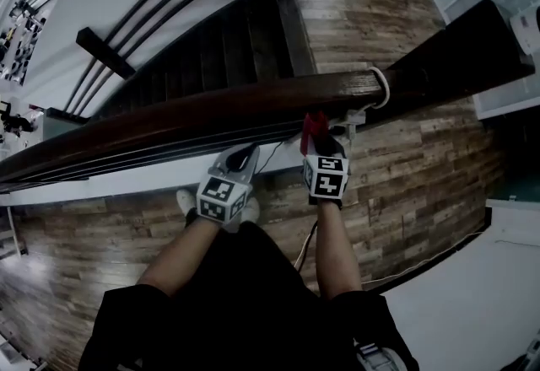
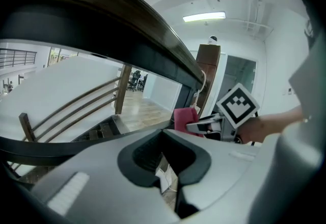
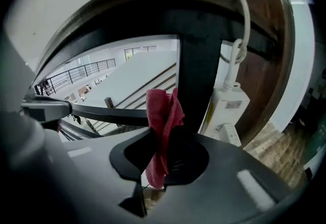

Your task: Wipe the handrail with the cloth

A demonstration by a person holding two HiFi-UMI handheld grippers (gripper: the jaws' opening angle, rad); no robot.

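While the handrail (image 1: 211,112) runs lengthwise from lower left to upper right in the head view, the red cloth (image 3: 163,116) stands upright, its top end pointing at the rail's underside. The right gripper (image 3: 164,154) is clamped on the cloth's middle. The left gripper (image 2: 164,162) is pinched together on nothing, close beside it under the rail. Honestly can't tell if the cloth touches the wood, and both rail ends are cut off.
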